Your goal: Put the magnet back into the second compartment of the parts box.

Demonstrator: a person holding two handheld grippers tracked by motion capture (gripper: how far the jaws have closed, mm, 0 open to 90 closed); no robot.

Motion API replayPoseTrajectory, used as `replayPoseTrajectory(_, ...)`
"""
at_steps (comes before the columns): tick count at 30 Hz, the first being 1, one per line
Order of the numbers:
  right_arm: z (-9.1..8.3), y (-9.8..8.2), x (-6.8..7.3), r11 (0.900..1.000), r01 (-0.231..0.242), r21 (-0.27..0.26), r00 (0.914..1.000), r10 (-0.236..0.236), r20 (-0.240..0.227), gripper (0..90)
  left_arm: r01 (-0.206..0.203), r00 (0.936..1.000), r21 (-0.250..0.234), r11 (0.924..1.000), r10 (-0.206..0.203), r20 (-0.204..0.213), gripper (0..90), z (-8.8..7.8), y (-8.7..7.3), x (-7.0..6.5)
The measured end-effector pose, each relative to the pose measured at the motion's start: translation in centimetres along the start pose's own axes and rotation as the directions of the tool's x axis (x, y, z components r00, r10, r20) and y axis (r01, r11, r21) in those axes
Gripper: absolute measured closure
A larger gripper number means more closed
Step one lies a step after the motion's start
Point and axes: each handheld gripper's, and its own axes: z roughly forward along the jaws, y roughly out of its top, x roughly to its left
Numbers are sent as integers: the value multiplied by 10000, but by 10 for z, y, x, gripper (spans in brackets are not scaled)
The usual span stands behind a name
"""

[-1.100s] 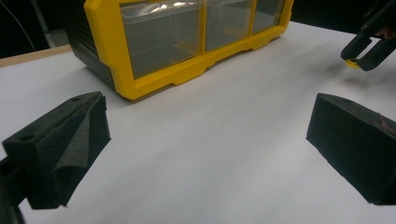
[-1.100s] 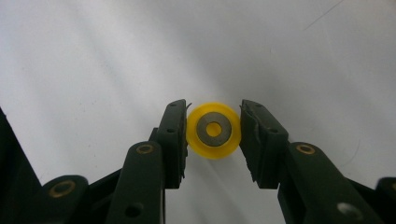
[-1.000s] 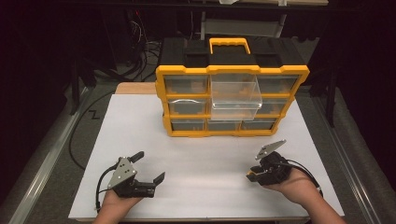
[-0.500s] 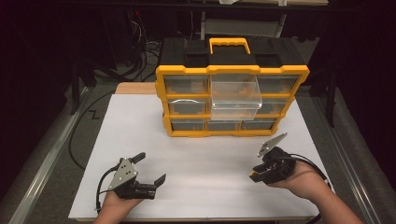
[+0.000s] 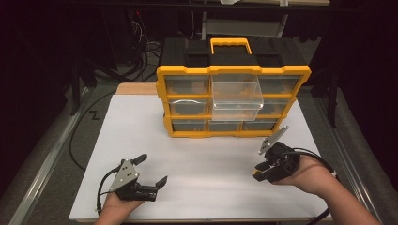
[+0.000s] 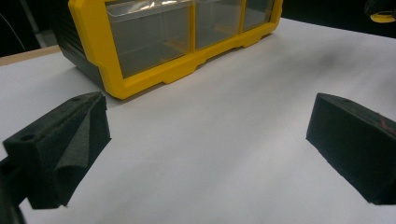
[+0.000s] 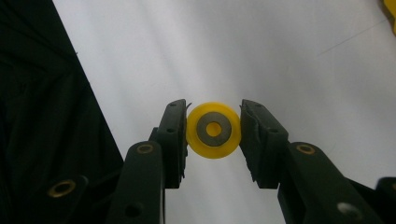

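Moved: right gripper (image 5: 264, 169) now farther right, tilted.
Right grip: clamps yellow wheel (image 7: 214, 130).
Left gripper (image 5: 151, 169): jaws wide, empty.

My left gripper (image 5: 149, 170) is black, topped by a grey three-cornered plate dotted with small dark screws; a black cable loops from its back; its fingers (image 6: 63, 149) are blocky black wedges of matte foam, one creased down its face. My right gripper (image 5: 266, 164) wears the same grey plate and trails a thick black cable; its fingers (image 7: 175, 140) are ribbed black pads on arms with brass-ringed rivets; my forearms are bare of sleeves.
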Motion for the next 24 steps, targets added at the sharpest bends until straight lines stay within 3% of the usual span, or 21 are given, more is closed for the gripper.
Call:
replayPoseTrajectory(9,-16,10,3,9994,178,-289,9998,-179,-8,642,-28,10000,24,10000,28,76,6,0,0,-1)
replayPoseTrajectory(18,-33,22,6,9994,329,-53,9991,-328,259,641,6,9999,-29,10000,-5,103,7,-1,0,-1)
replayPoseTrajectory(24,-47,32,9,9989,471,-45,9989,-471,89,642,16,9999,-68,10000,-15,126,7,-1,0,-1)
